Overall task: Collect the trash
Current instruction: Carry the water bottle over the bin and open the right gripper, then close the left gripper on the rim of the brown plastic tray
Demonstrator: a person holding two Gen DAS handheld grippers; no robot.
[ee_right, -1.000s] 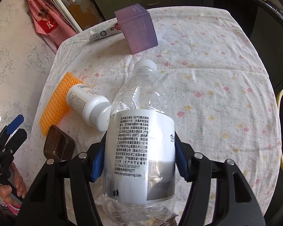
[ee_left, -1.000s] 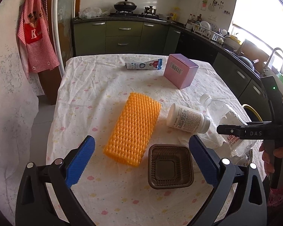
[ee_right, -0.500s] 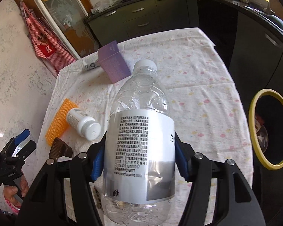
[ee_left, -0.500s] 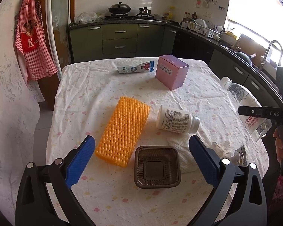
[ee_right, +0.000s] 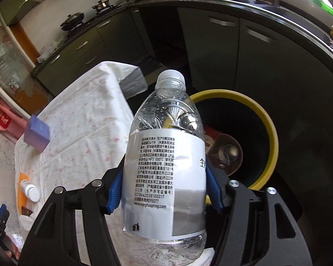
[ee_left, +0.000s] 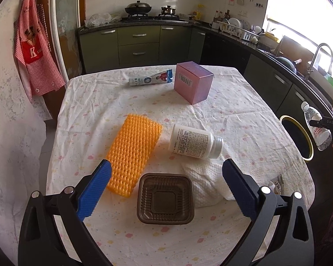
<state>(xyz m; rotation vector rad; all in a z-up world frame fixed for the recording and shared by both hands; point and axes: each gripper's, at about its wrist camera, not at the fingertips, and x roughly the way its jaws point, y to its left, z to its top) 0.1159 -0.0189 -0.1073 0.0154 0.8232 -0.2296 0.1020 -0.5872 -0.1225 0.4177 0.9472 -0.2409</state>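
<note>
My right gripper (ee_right: 164, 192) is shut on a clear plastic water bottle (ee_right: 164, 173) with a white label, held off the table's right side above a black bin with a yellow rim (ee_right: 270, 137). The bottle (ee_left: 315, 126) and bin (ee_left: 308, 141) also show at the right edge of the left wrist view. My left gripper (ee_left: 166, 190) is open and empty over the table's near edge, with a brown plastic tray (ee_left: 165, 199) between its fingers. An orange foam net (ee_left: 133, 153), a white pill bottle (ee_left: 194, 141), a crumpled white tissue (ee_left: 206, 181), a pink box (ee_left: 193, 82) and a toothpaste tube (ee_left: 151, 79) lie on the tablecloth.
The bin holds some trash, including a clear cup (ee_right: 226, 155). A foil wrapper (ee_left: 277, 184) lies at the table's right edge. Dark kitchen cabinets (ee_left: 137, 46) run behind and right of the table. A red apron (ee_left: 35, 46) hangs at the left.
My right gripper has carried the water bottle off the table to the right, over the yellow-rimmed bin. My left gripper has pulled back a little and stays open.
</note>
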